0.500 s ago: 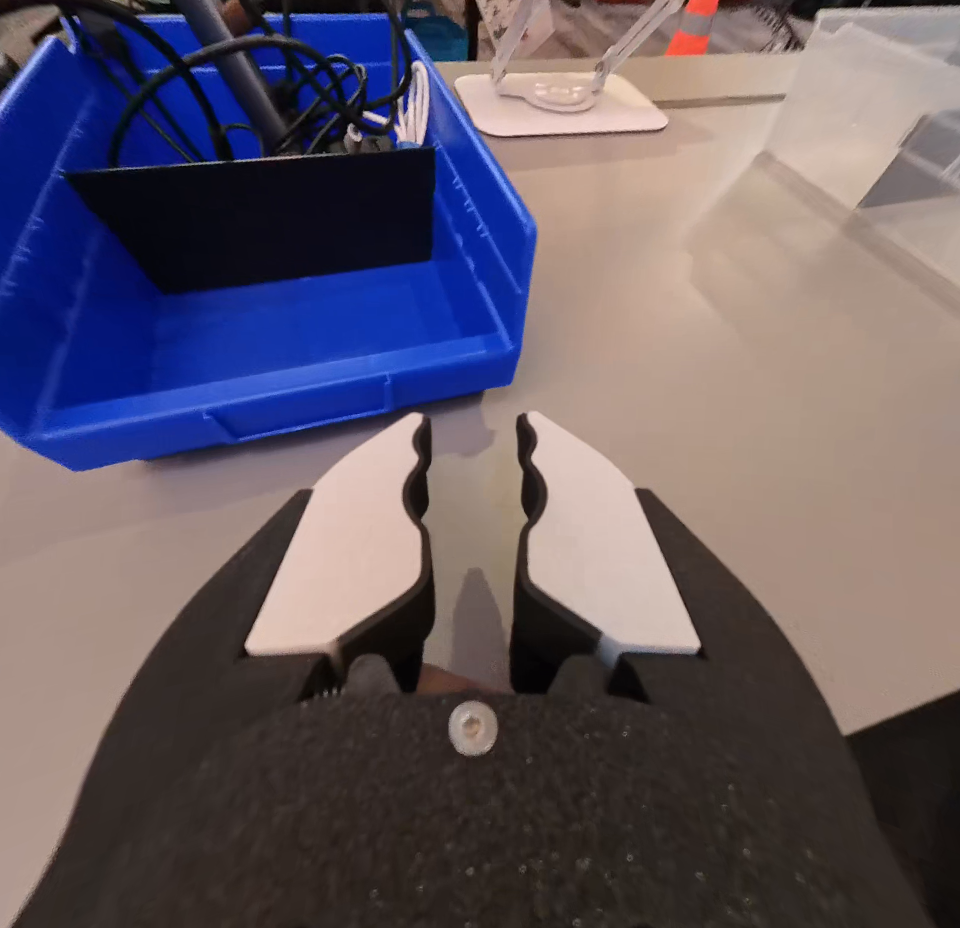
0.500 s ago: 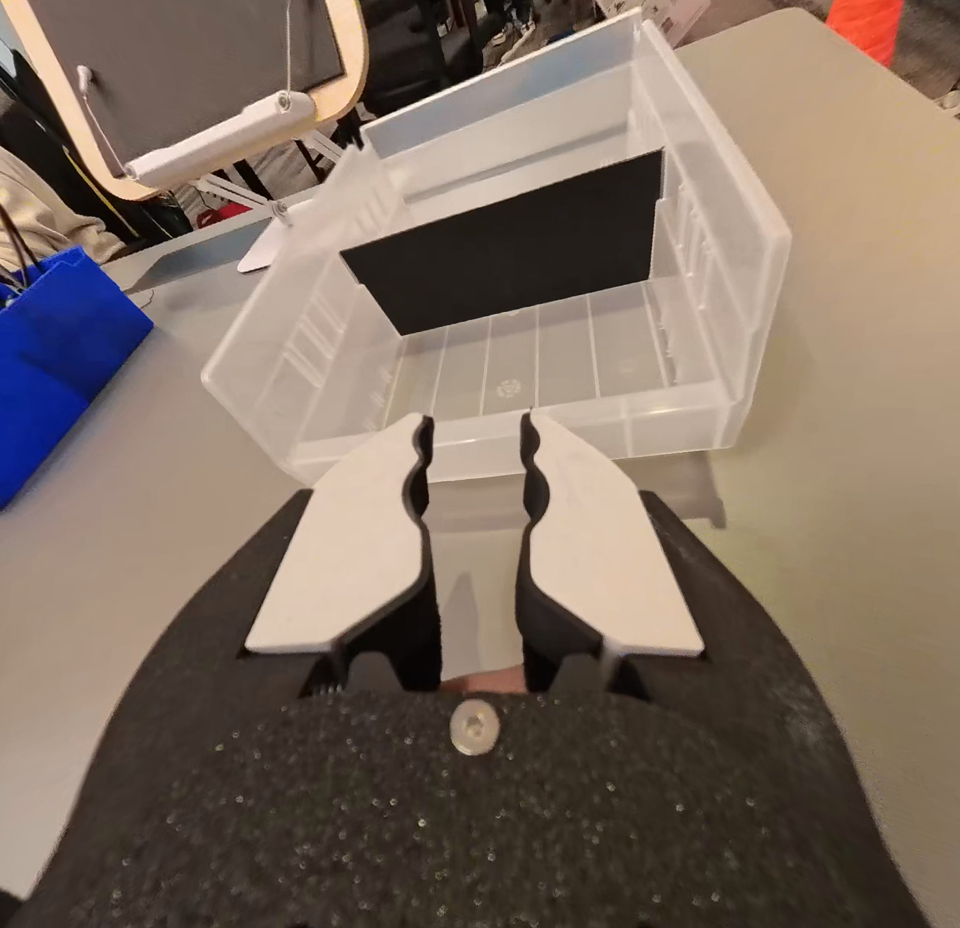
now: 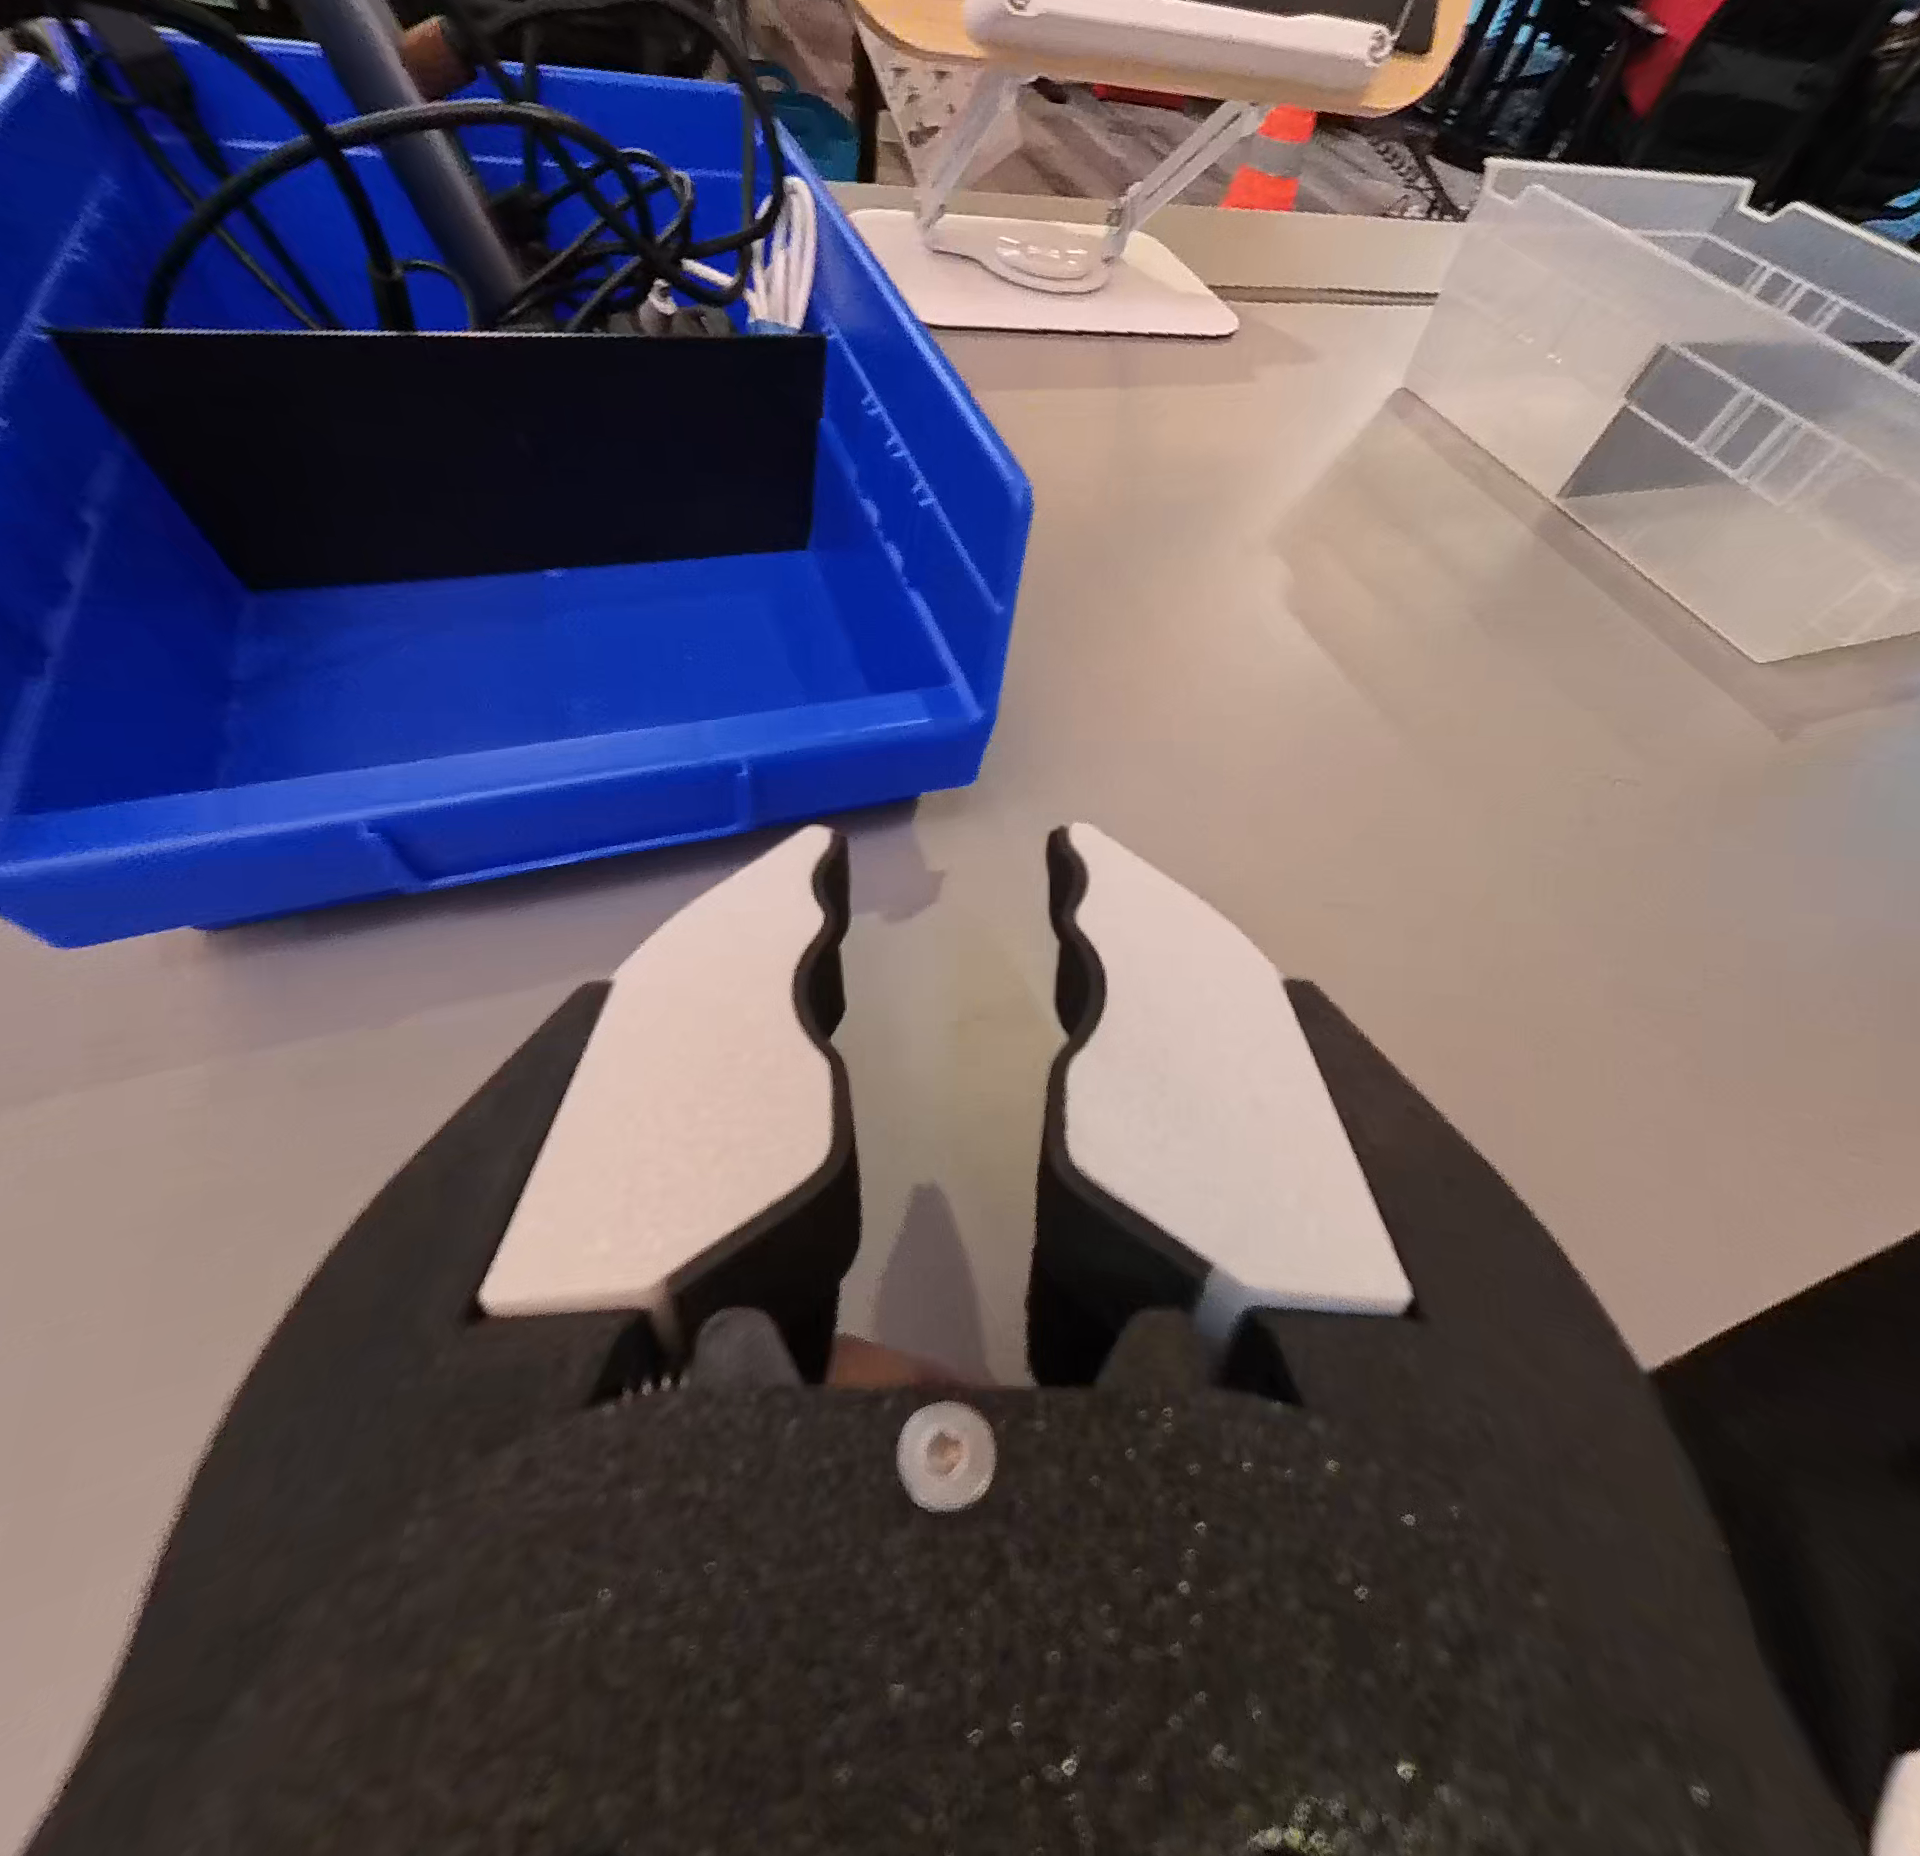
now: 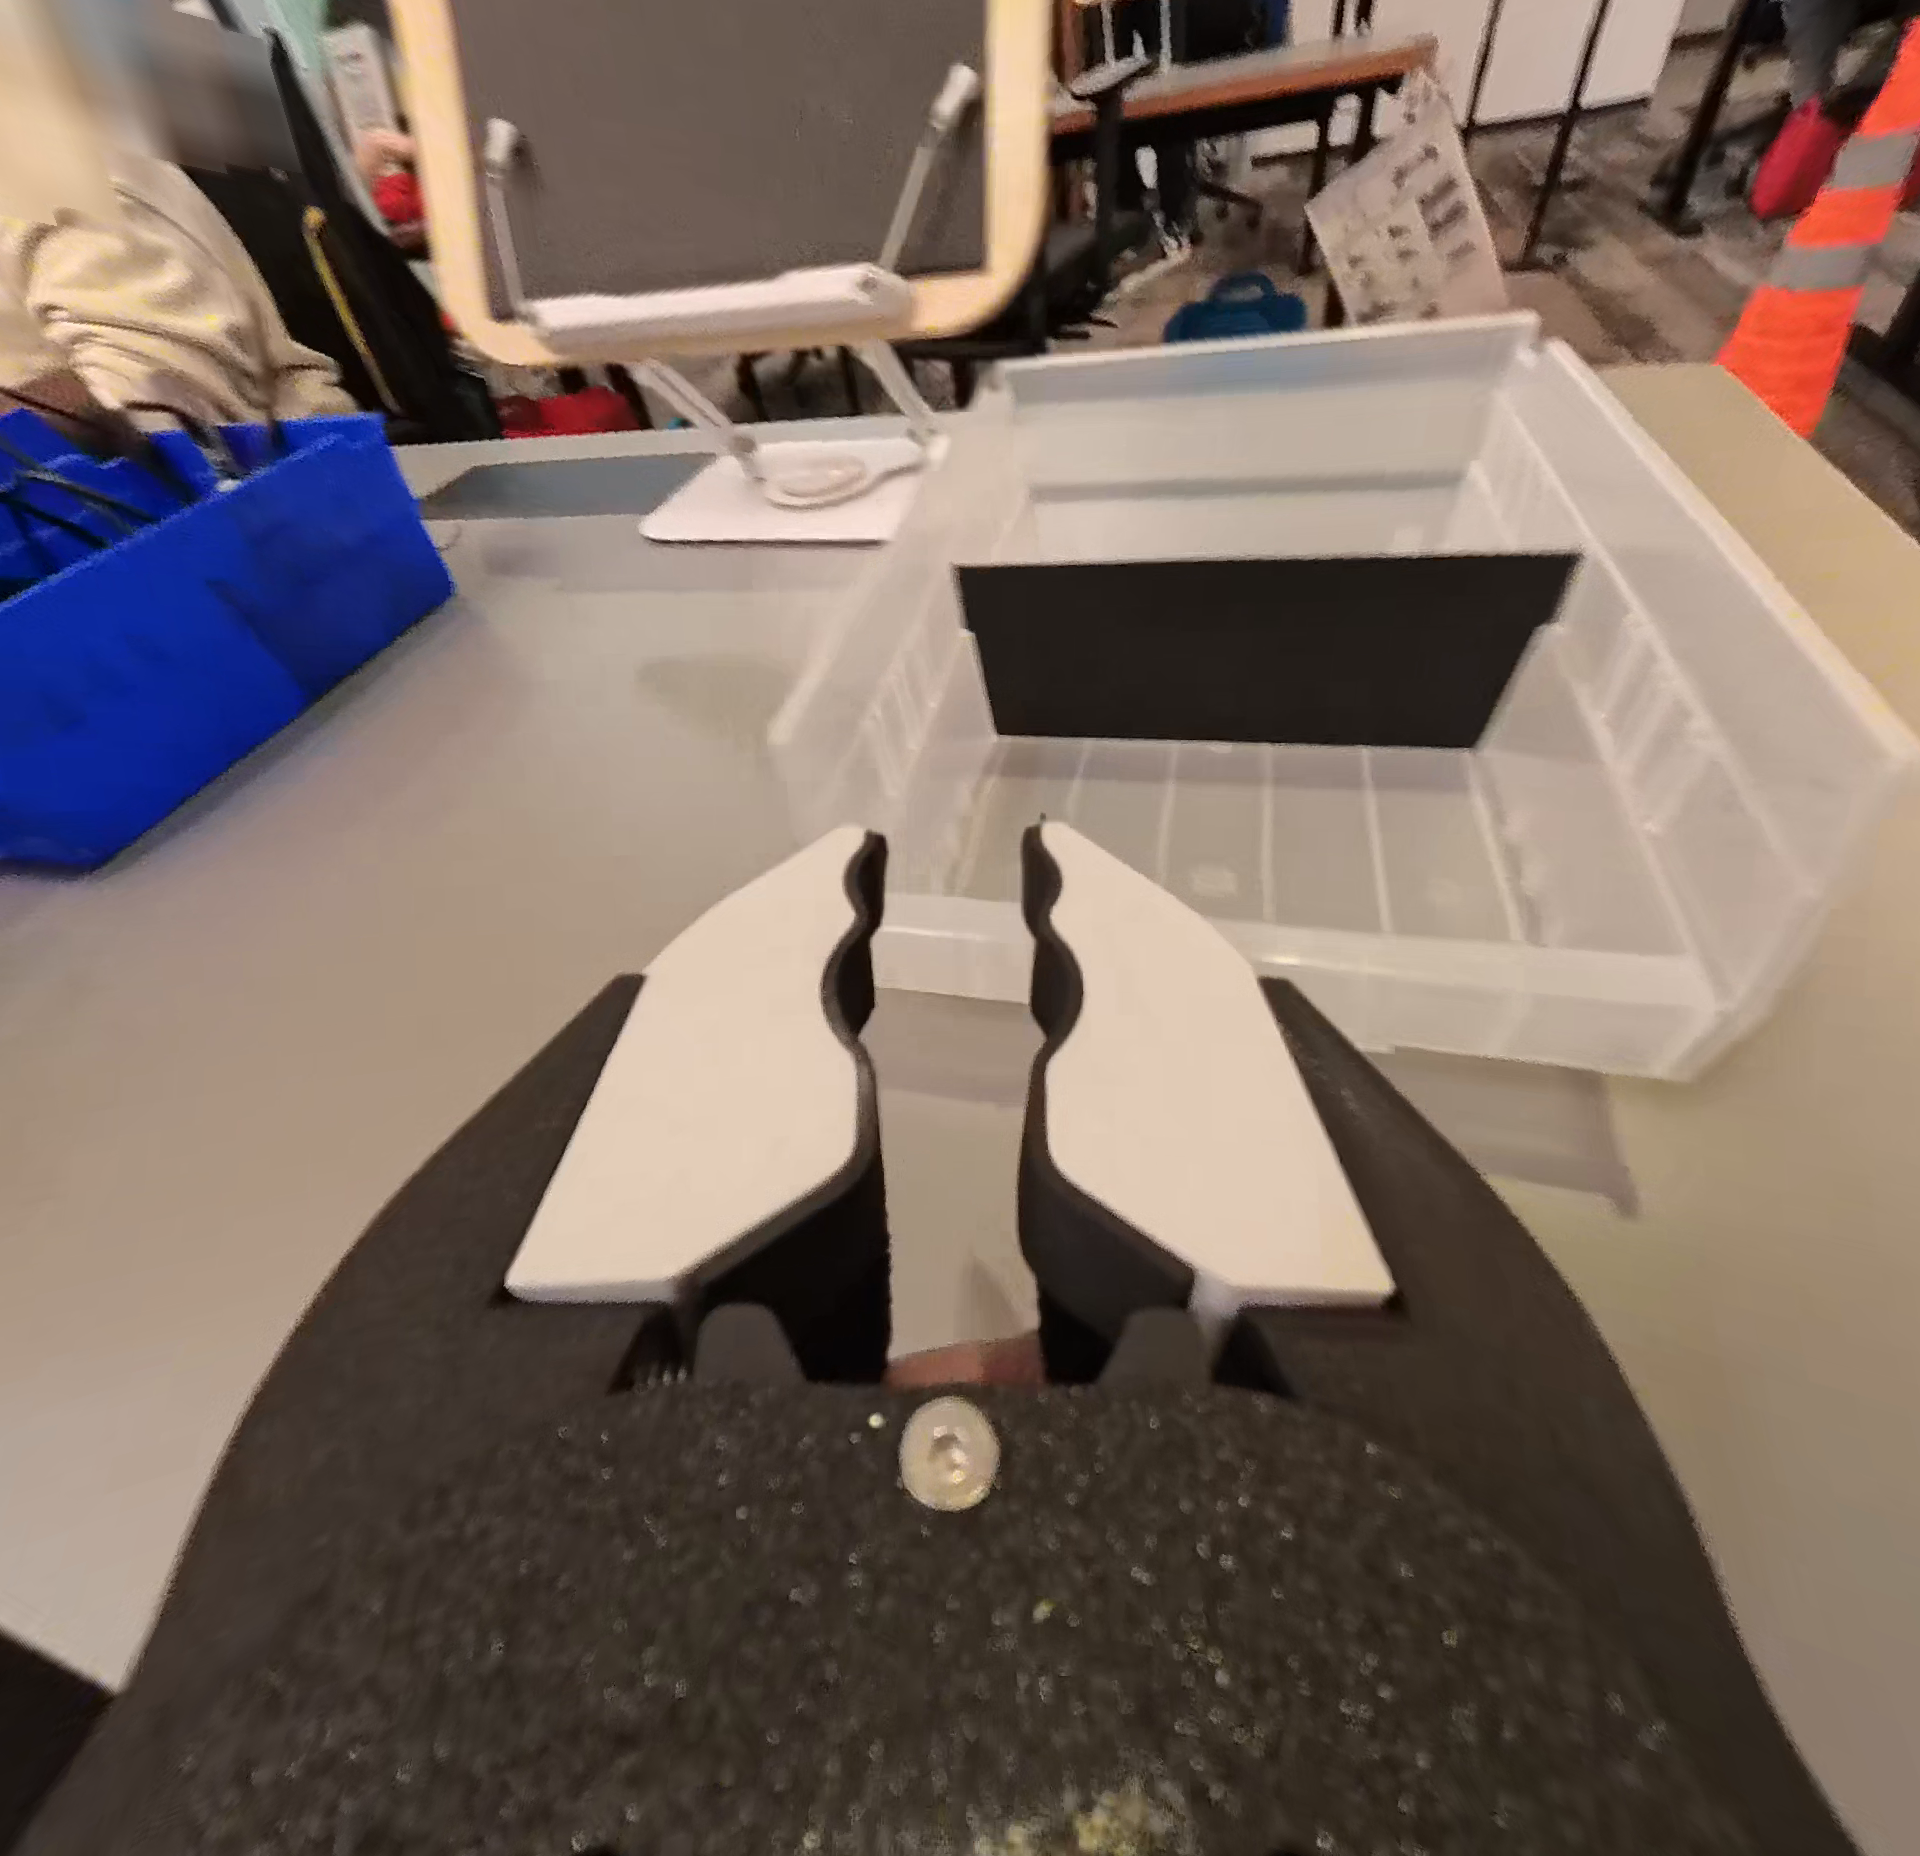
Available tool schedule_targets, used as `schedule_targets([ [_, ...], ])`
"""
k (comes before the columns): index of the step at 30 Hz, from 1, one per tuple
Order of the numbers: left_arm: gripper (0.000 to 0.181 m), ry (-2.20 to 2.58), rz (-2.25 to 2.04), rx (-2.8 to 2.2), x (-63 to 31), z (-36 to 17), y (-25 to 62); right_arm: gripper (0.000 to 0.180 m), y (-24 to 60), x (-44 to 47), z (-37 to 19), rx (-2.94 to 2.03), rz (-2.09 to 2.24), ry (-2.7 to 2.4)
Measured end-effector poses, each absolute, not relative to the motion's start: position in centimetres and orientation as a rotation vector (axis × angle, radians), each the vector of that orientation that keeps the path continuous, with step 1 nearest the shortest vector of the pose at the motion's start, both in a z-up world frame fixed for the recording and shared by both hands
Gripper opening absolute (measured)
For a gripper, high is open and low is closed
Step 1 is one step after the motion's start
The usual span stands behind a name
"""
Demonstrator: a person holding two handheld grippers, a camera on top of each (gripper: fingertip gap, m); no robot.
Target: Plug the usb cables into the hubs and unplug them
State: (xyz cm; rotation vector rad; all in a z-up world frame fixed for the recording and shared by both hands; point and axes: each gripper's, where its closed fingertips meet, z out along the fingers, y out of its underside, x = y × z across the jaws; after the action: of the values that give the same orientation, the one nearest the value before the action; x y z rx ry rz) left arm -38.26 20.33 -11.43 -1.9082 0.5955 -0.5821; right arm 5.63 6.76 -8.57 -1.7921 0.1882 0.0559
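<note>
Two grippers above the grey table (image 3: 1351,871), both with nothing in them.
The left gripper (image 3: 945,861) stands before the blue bin (image 3: 468,798) of cables (image 3: 582,196), the right gripper (image 4: 954,856) before the clear bin (image 4: 1558,985); jaws of both are a little apart.

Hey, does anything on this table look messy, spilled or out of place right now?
Only the cables: a loose tangle heaped in the back section of the blue bin, behind its black divider, some looping above the rim. The clear bin looks empty and sits square. Both grippers, left and right, are open and empty.
</note>
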Motion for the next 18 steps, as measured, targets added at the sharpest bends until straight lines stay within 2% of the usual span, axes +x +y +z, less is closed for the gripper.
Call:
schedule_targets([
  [3,0.039,0.640,-0.637,-1.898,-37.3,-11.4,19.8,0.025,7.2,1.7,-7.2,-1.748,0.105,0.076],
  [6,0.034,0.768,-0.874,-1.871,-35.2,-9.8,18.5,0.025,7.8,-3.0,-7.1,-1.730,0.191,-0.076],
  [8,0.028,0.897,-1.004,-1.906,-34.5,-7.4,18.8,0.025,8.1,-6.0,-7.8,-1.744,0.246,-0.196],
  [10,0.037,1.042,-1.103,-1.964,-34.1,-4.0,20.4,0.025,8.2,-8.5,-8.7,-1.762,0.282,-0.320],
  [15,0.055,1.204,-0.822,-2.128,-34.0,3.8,33.6,0.026,8.2,-11.2,-10.4,-1.809,0.364,-0.526],
  [18,0.065,1.228,-0.432,-2.316,-35.0,3.2,43.8,0.026,8.5,-11.0,-11.1,-1.830,0.374,-0.560],
])
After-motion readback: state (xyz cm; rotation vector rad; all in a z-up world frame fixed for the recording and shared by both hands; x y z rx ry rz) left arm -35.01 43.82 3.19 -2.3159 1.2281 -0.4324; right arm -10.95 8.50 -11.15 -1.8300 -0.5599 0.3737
